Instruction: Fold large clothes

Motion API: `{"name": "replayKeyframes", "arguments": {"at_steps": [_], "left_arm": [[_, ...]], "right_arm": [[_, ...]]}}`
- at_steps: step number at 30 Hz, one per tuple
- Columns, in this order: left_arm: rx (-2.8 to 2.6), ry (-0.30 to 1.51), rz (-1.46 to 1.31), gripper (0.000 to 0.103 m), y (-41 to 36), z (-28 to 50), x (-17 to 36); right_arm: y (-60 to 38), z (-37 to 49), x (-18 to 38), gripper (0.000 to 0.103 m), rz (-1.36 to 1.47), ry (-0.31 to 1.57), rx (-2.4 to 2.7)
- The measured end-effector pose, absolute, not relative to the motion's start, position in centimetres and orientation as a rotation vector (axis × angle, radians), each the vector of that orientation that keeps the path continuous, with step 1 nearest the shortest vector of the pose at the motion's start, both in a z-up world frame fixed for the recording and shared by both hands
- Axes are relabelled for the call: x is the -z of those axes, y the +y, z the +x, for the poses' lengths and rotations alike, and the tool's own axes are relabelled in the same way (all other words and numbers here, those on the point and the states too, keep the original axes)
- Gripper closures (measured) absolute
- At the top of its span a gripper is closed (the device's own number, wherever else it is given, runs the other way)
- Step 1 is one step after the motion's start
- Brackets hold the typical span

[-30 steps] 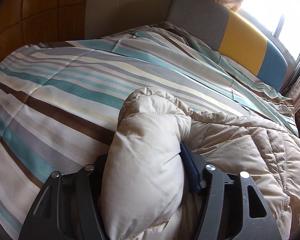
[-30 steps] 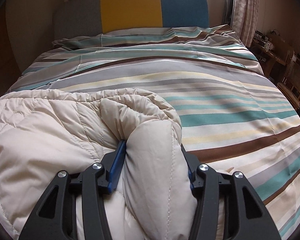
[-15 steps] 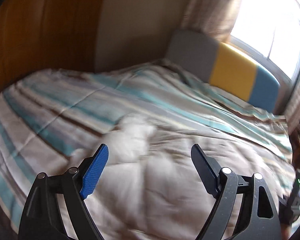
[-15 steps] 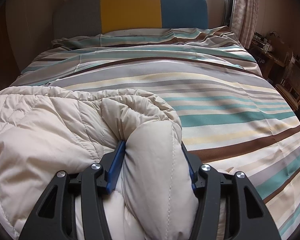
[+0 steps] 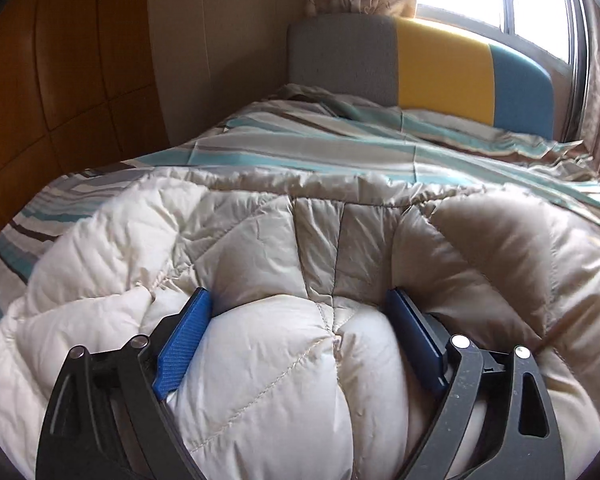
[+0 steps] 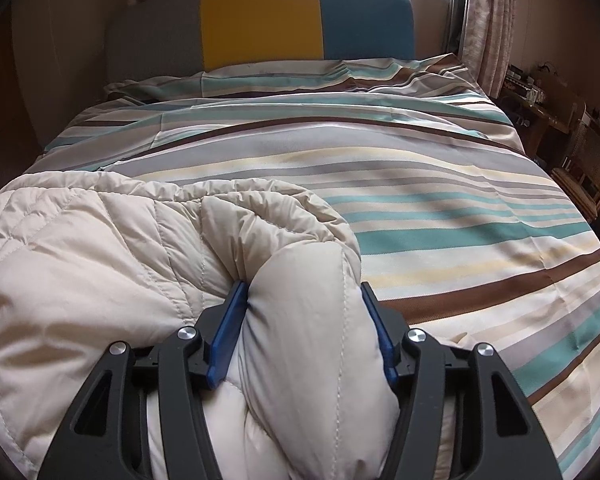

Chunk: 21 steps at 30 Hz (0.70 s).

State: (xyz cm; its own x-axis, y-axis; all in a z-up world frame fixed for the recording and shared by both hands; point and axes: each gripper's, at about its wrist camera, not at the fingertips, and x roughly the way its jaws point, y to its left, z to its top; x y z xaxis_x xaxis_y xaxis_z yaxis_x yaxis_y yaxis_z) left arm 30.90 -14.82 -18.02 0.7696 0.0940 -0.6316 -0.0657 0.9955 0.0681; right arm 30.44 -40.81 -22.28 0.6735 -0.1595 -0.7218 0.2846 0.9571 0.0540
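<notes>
Material: cream quilted padded coat (image 5: 260, 248), puffy and slippery-looking, bunched in a heap rather than laid flat.
Where it lies: on a bed with a striped cover (image 6: 440, 208), at the foot end nearest the cameras; the half of the bed toward the grey, yellow and blue headboard (image 6: 260, 20) is bare cover.
Left gripper (image 5: 300, 308): spread wide, its blue pads on either side of a fat bulge of the coat. Whether it is squeezing or only straddling the bulge, I cannot tell.
Right gripper (image 6: 304, 300): closed part way on a thick rolled edge of the coat at the heap's right side, pads pressing into the padding.
Done so far: the coat looks gathered or doubled over itself; a gathered seam runs across the far edge of the heap. No neat, flat fold shows.
Left to do: by my reading, most of the work: flattening, squaring the edges and making the final folds.
Risk: trapped air may spring the folds open.
</notes>
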Motion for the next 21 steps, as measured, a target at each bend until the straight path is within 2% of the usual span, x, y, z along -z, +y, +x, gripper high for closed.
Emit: {"name": "replayKeyframes", "arguments": {"at_steps": [10,15,21], "left_arm": [[-0.095,0.726,0.062,0.011,-15.5,31.8,18.8],[-0.098,0.726,0.065,0.011,-15.5,31.8,18.7],[-0.102,0.728,0.064,0.011,-15.3,31.6,18.6]], "right_arm": [[-40.3,29.7,20.2,0.045,0.147,0.820,0.250],[-38.1,24.9,14.5,0.042,0.275,0.585,0.190],[-31.0,27.6,13.2,0.041,0.216,0.563,0.026]]}}
